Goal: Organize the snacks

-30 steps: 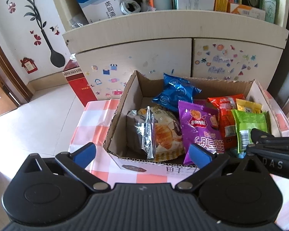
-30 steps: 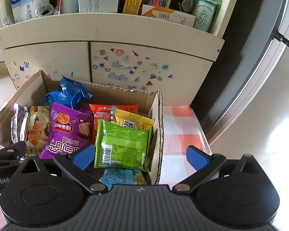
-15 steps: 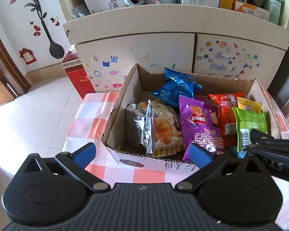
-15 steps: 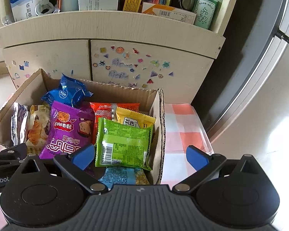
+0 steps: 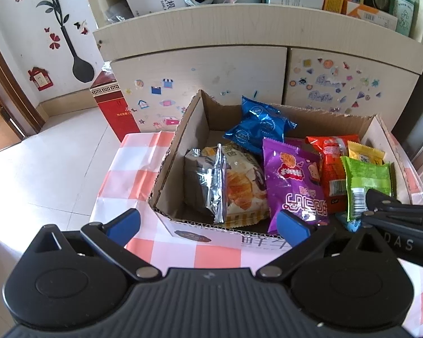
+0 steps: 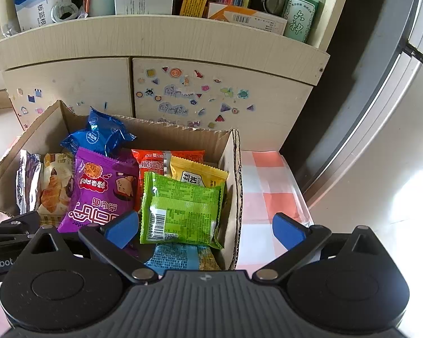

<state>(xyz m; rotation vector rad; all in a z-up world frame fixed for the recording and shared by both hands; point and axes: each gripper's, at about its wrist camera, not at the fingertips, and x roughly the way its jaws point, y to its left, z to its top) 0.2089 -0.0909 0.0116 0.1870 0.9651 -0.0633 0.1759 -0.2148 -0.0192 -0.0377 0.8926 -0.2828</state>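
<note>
Snack packets: green foil packet (image 6: 180, 211), purple foil packet (image 6: 101, 188), orange (image 6: 155, 166), yellow (image 6: 197, 173), blue (image 6: 98, 135), silver croissant bag (image 5: 225, 186). Location: open corrugated cardboard box (image 6: 234, 186) on orange-and-white checked tablecloth (image 6: 268, 186). Left gripper (image 5: 208, 224) at box's 7 o'clock, right gripper (image 6: 206, 229) at 5 o'clock; both spread wide, empty. Risk: slick foil may slip from the pads; jaw may snag the box wall.
</note>
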